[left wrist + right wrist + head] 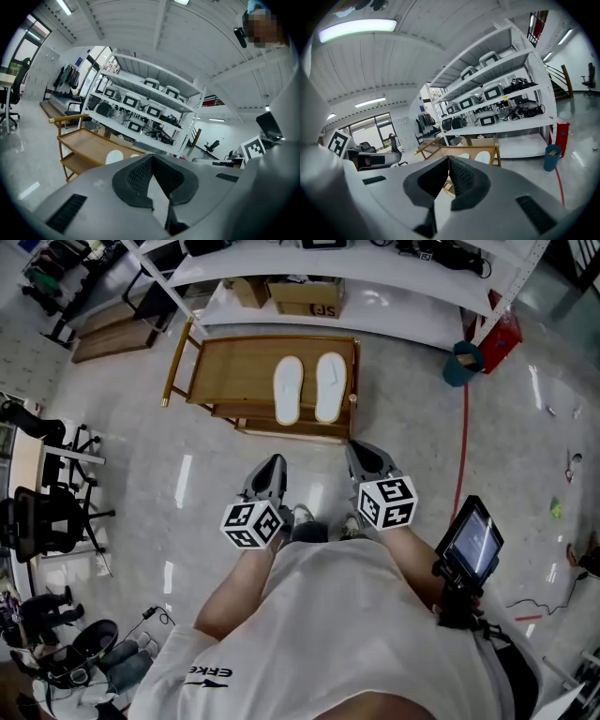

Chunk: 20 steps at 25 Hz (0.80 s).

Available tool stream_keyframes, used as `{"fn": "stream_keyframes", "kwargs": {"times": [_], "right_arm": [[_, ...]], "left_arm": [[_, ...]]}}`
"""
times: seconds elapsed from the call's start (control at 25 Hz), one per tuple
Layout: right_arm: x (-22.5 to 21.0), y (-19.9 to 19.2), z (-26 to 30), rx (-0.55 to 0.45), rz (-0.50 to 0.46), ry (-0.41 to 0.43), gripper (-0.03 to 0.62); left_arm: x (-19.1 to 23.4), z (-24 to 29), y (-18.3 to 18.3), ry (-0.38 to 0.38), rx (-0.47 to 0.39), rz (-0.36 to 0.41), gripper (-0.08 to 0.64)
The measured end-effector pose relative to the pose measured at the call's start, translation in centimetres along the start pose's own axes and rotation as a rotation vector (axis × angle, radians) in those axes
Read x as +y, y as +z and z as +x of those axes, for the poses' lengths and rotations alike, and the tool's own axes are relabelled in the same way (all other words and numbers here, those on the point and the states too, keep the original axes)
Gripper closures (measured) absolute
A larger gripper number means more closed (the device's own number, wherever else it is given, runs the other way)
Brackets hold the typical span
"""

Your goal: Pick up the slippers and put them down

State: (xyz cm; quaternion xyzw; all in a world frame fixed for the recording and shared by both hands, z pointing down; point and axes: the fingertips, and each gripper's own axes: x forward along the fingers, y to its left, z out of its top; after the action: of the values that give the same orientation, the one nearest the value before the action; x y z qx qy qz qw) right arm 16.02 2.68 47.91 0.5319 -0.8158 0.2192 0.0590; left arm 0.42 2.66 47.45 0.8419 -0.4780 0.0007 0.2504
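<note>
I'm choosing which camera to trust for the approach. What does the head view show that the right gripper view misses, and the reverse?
Only the head view: both white slippers whole, side by side on top of the wooden cart, plus the person's white shirt and a small screen. Only the right gripper view: the jaws of the right gripper, shut together and empty, and the ceiling light. Both: the cart, the slippers at least in part, the teal bin and the white shelving.

glossy pale floor, white shelving, ceiling lights
</note>
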Motion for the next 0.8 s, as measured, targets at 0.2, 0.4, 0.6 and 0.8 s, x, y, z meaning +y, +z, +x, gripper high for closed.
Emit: {"fn": "stream_keyframes", "kwargs": {"times": [0.2, 0.4, 0.6, 0.8], "right_arm": [[-1.7, -0.4, 3.6, 0.024, 0.033, -0.047, 0.586], [-2.7, -1.0, 7.7, 0.061, 0.074, -0.117, 0.586], [-4.0, -2.1, 11.9, 0.098, 0.110, -0.191, 0.586], [-5.0, -3.6, 14.6, 0.138, 0.157, -0.255, 0.586]], "left_arm": [[3.0, 3.5, 0.2, -0.009, 0.027, -0.006, 0.557], [7.0, 7.0, 0.7, -0.040, 0.084, -0.009, 0.557], [11.0, 10.3, 0.4, -0.074, 0.156, -0.009, 0.557], [14.3, 12.5, -1.1, -0.100, 0.246, -0.023, 0.557]]}}
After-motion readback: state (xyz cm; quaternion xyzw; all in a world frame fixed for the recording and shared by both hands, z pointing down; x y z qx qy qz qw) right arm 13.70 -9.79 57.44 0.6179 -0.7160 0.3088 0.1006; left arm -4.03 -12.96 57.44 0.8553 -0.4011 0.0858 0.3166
